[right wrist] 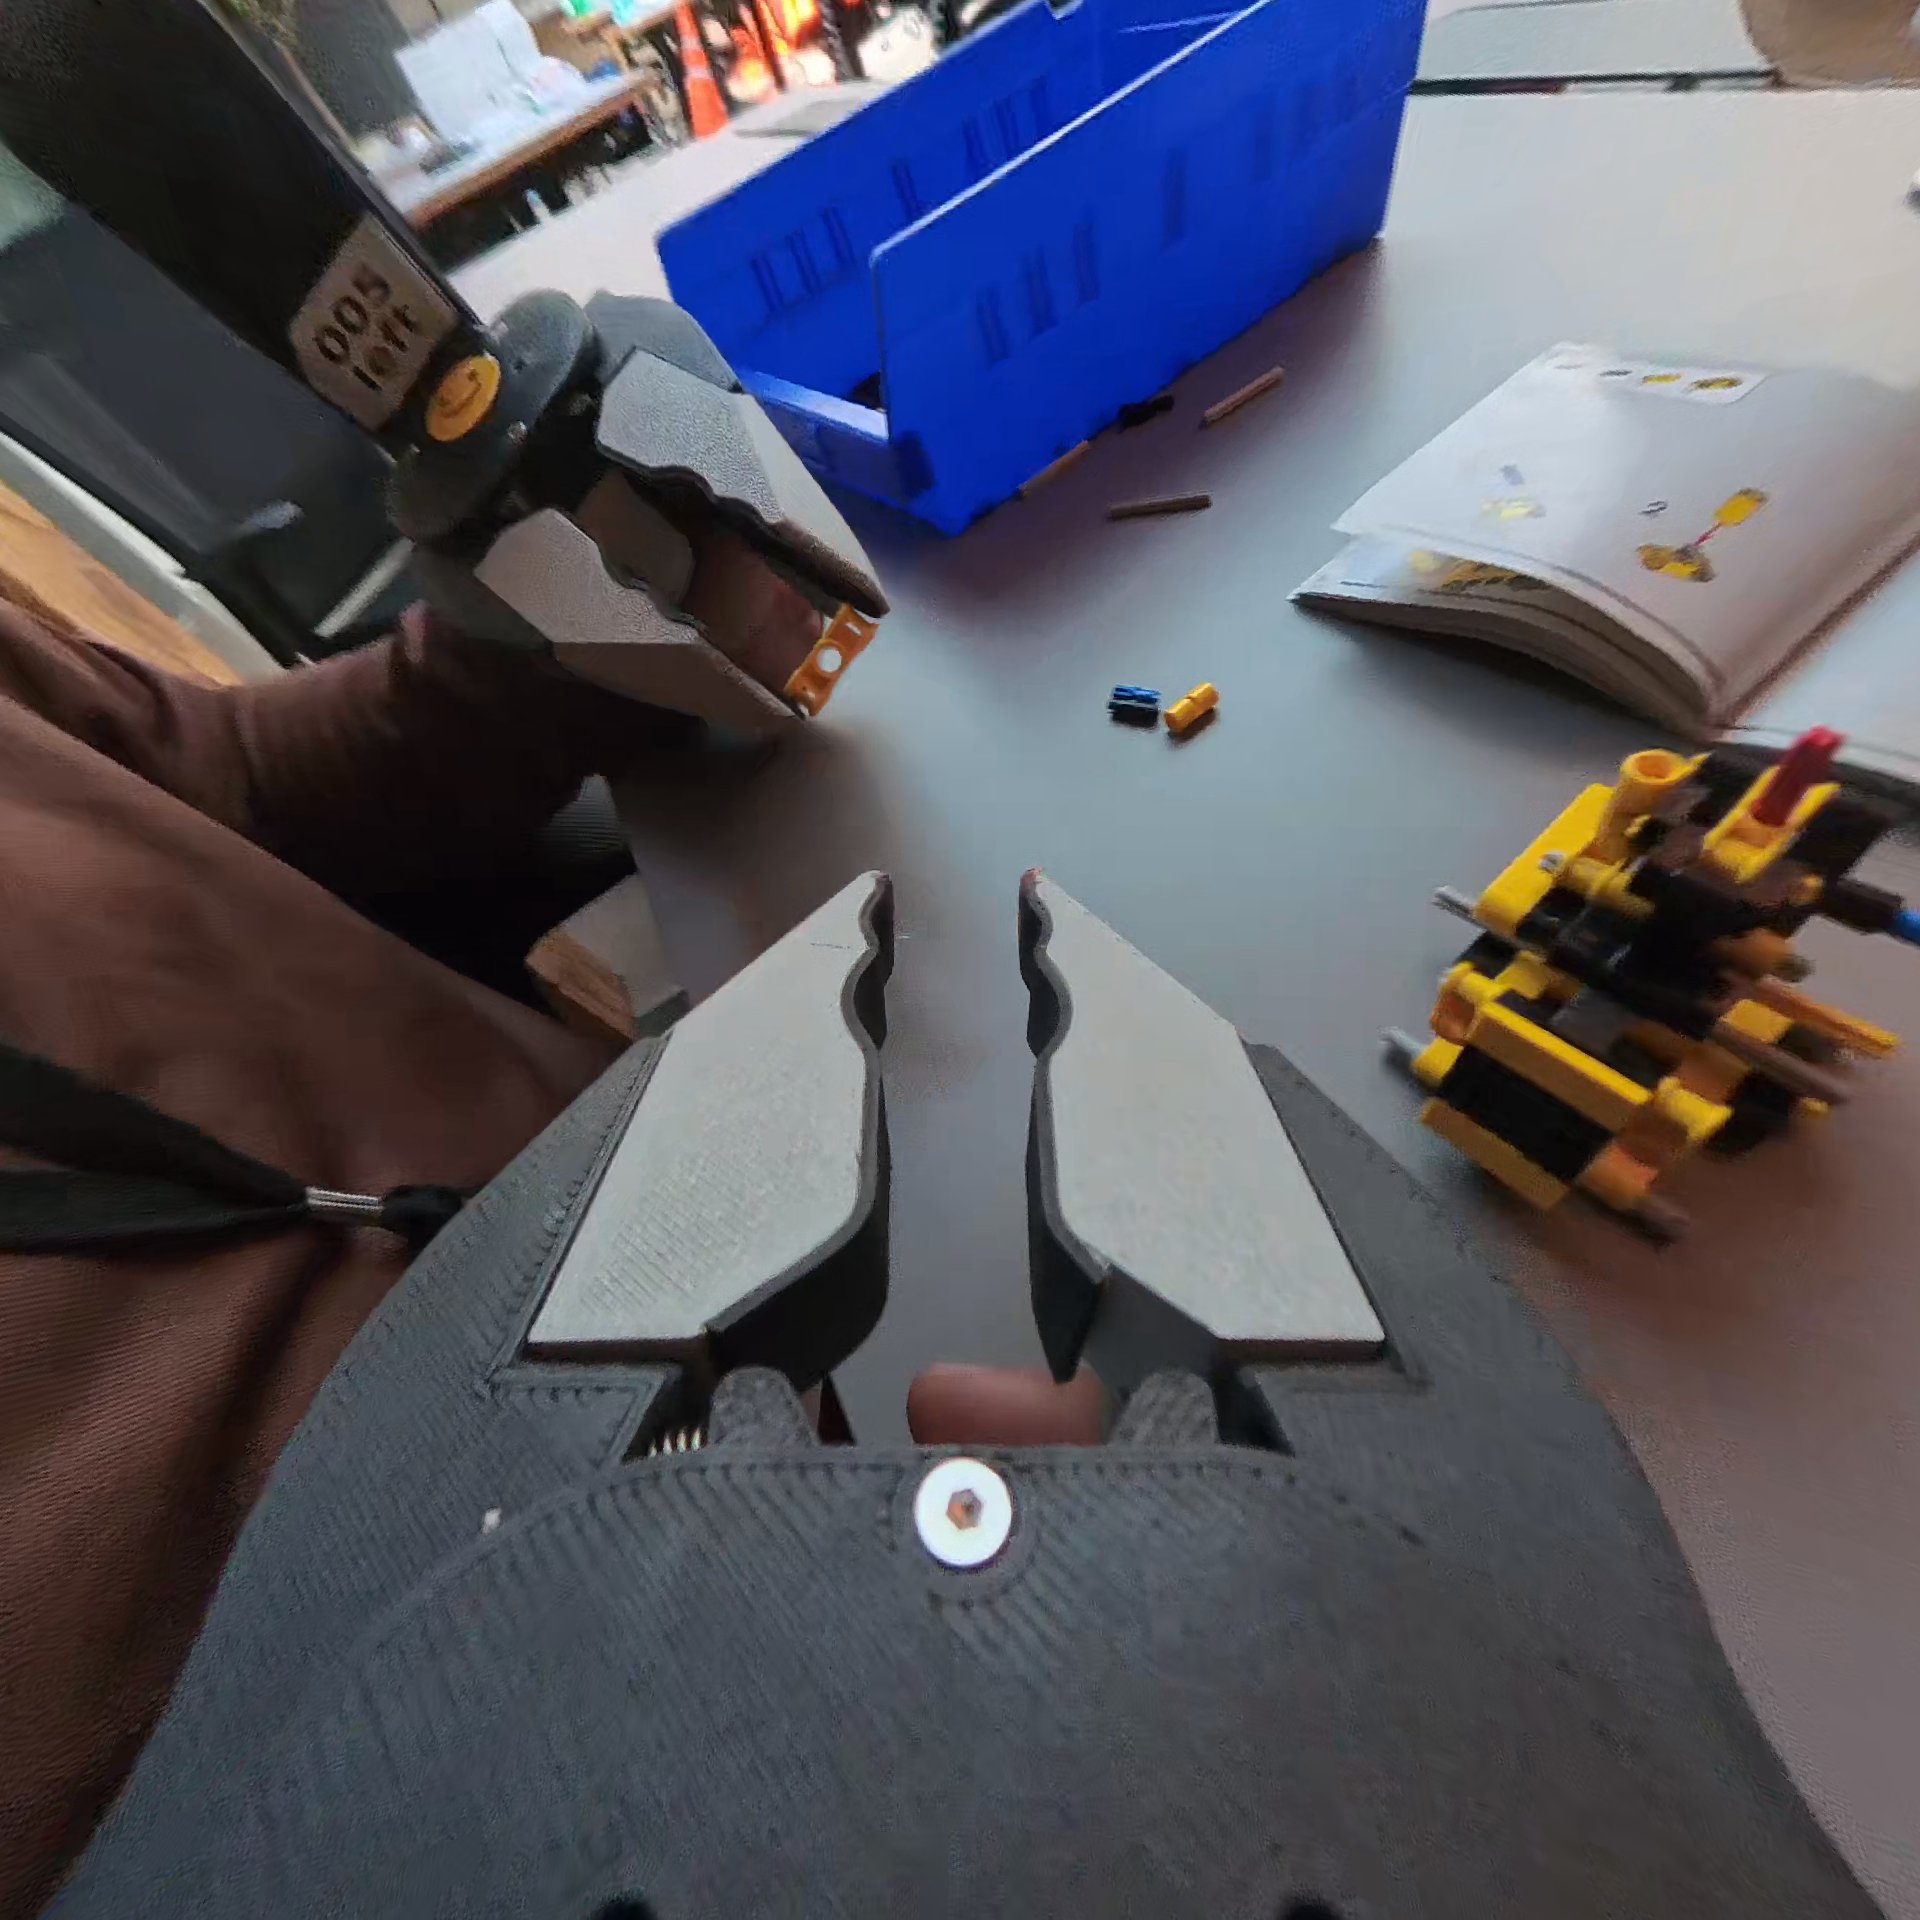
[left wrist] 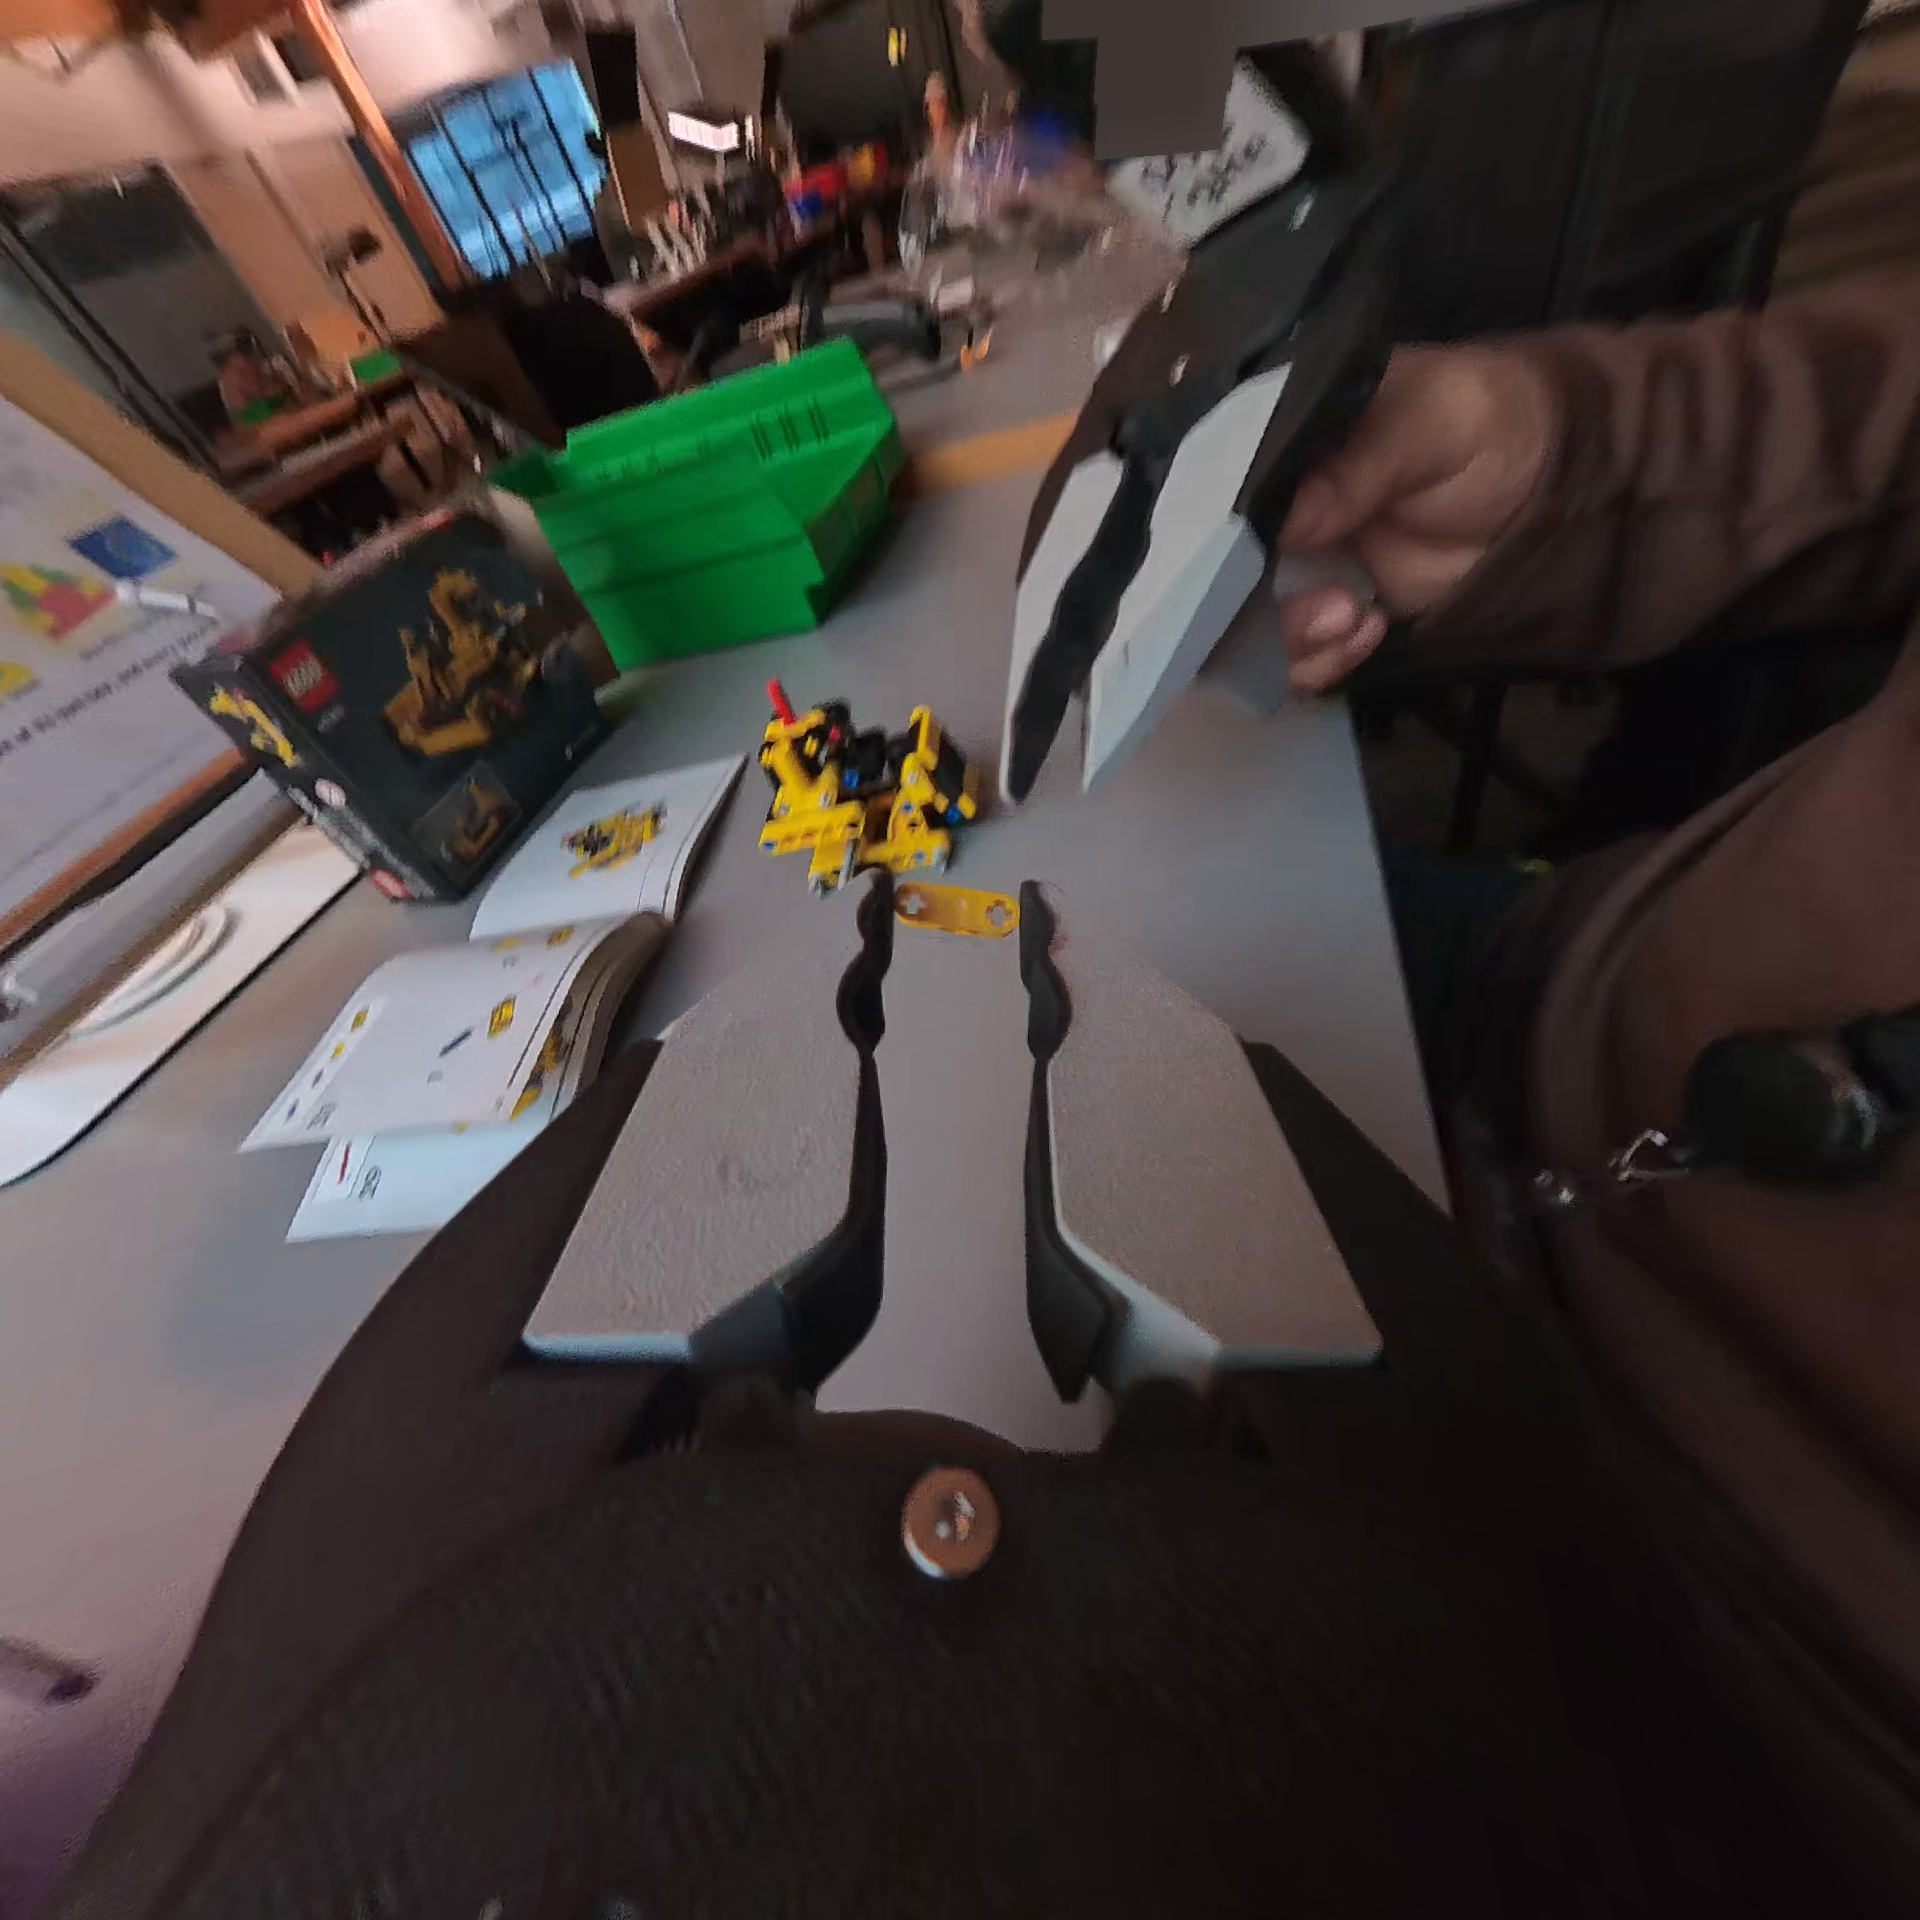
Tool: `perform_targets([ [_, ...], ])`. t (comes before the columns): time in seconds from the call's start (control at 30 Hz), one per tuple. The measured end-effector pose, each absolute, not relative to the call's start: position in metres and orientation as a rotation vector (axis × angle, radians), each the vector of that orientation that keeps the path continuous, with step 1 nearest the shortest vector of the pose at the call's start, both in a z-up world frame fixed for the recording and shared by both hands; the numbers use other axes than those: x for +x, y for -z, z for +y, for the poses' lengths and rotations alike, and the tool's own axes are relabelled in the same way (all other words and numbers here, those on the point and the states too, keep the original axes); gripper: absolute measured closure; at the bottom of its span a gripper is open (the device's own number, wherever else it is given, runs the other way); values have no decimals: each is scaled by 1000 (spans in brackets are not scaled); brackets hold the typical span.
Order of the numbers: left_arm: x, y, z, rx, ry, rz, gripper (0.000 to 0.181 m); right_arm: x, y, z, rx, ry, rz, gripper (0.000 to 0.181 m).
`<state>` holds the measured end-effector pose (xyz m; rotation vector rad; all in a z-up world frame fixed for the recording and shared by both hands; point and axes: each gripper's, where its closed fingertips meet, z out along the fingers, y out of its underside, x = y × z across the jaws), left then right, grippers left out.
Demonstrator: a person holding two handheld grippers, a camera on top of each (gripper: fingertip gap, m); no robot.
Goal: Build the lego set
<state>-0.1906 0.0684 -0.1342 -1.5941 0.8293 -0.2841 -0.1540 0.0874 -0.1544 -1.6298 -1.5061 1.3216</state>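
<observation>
While the small yellow beam (right wrist: 831, 659) is gripped crosswise at the tips of the left claw (left wrist: 954, 906), the half-built yellow and black model (left wrist: 865, 795) is seen on the table (left wrist: 1195, 883) just beyond it, nearer than the empty, slightly parted right claw (right wrist: 956, 902).

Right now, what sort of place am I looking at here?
Probably a shared workshop or lab. A half-built yellow toy vehicle sits on a grey table beside an open instruction booklet and a blue parts bin. More cluttered workbenches stand blurred behind.
</observation>
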Motion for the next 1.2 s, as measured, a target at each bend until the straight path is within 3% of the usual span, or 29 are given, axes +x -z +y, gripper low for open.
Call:
perform_targets([
  [0.03, -181, 125, 65, -1532, 324, 822, 159, -153, 153, 81, -1633, -1410, -1491, 161],
  [0.33, -128, 86, 44, -1182, 458, 770, 159, -137, 107, 38, -1511, -2183, -1322, 167],
  [0.47, -121, 80, 45, -1129, 438, 756, 159, -138, 112, 37, -1546, -2188, -1332, 163],
  [0.7, -119, 84, 51, -1131, 406, 768, 160, -137, 109, 34, -1536, -2243, -1342, 170],
  [0.83, -124, 81, 49, -1124, 420, 750, 160, -138, 107, 37, -1515, -2285, -1326, 159],
  [1.2, -132, 81, 48, -1132, 420, 746, 159, -144, 105, 37, -1474, -2375, -1336, 161],
])
